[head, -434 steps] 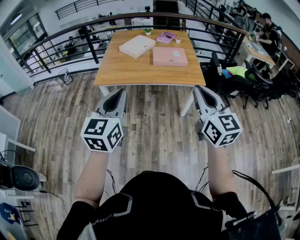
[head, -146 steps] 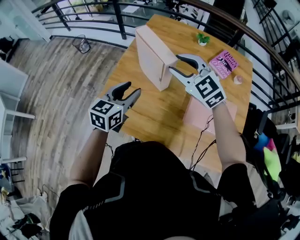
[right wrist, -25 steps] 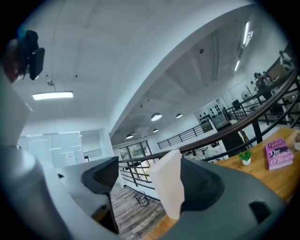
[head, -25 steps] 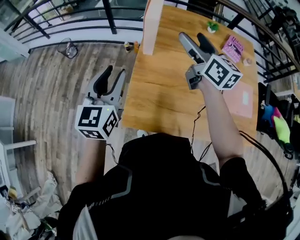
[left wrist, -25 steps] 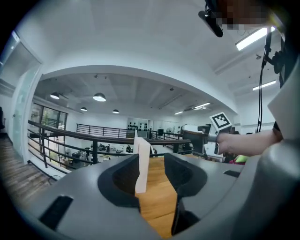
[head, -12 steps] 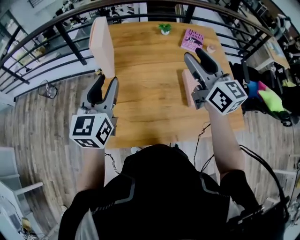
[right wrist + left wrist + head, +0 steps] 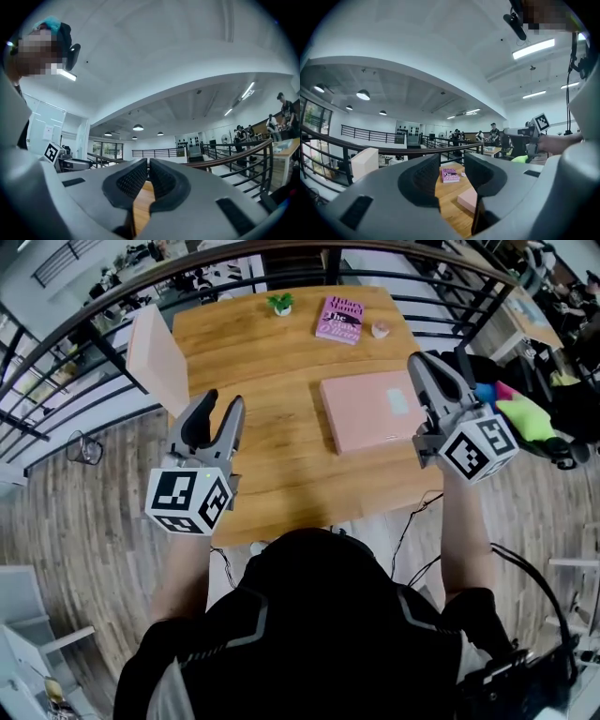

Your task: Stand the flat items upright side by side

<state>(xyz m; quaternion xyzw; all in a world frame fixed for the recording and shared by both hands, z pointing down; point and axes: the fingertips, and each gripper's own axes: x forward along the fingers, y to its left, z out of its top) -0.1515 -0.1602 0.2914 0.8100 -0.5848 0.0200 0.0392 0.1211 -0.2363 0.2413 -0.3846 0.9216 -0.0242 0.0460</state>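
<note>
My right tongs (image 7: 424, 364) have just closed on nothing beside the pink box (image 7: 370, 411), which lies flat near the table's (image 7: 272, 362) right edge. My left tongs (image 7: 222, 401) are half apart and empty. The beige box (image 7: 155, 357) stands upright at the far left corner, so I judge the pink one is what remains.

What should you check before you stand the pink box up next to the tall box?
1. The beige box stands upright: ok.
2. The pink box stands upright: not ok, it lies flat.
3. The table has bare wood beside the beige box for a second item: ok.
4. The left tongs are open and empty: ok.
5. The right tongs are open, ready to grab: not ok, they are shut on nothing.
</note>
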